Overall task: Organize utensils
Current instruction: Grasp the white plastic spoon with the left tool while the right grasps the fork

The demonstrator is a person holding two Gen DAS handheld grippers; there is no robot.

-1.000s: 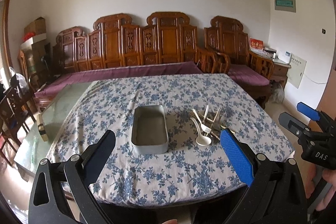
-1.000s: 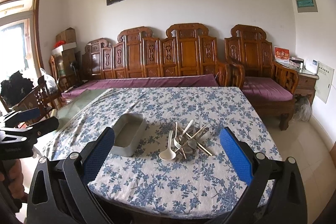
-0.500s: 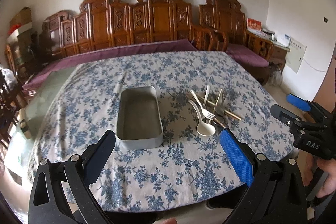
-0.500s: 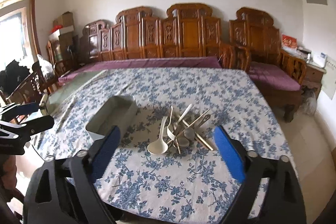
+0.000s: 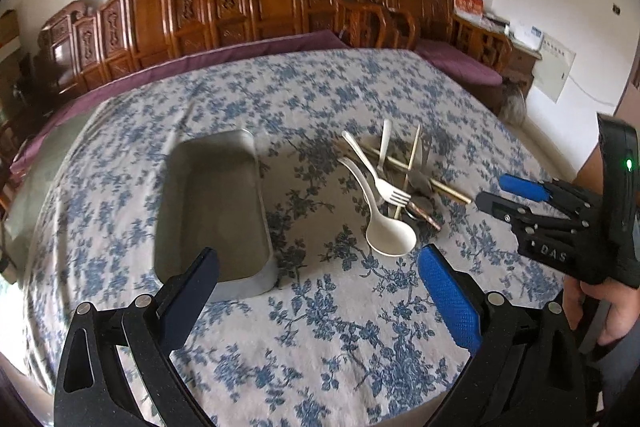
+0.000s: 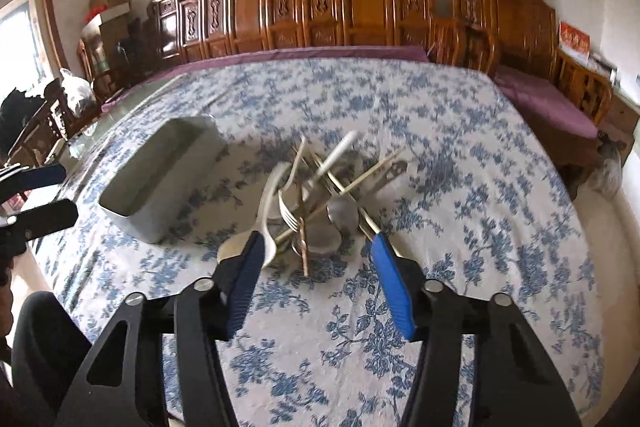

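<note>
A pile of utensils (image 6: 320, 203) lies on the flowered tablecloth: a white spoon (image 5: 384, 231), a white fork (image 5: 384, 183), wooden chopsticks (image 5: 412, 155) and metal pieces. An empty grey metal tray (image 5: 216, 203) stands to the pile's left; it also shows in the right wrist view (image 6: 160, 179). My left gripper (image 5: 316, 283) is open and empty above the table's near edge, just in front of the tray. My right gripper (image 6: 316, 267) is open and empty, its fingertips right at the near side of the pile. It shows from the side in the left wrist view (image 5: 516, 195).
The round table (image 5: 320, 347) carries a blue-flowered cloth, with bare glass at its left rim (image 6: 120, 123). Carved wooden benches with purple cushions (image 5: 260, 11) stand behind it. Chairs and boxes (image 6: 108, 11) stand at the far left.
Both grippers have moved forward and down toward the table. The right gripper has narrowed its opening and come up to the utensil pile. The left one has closed in on the tray.
</note>
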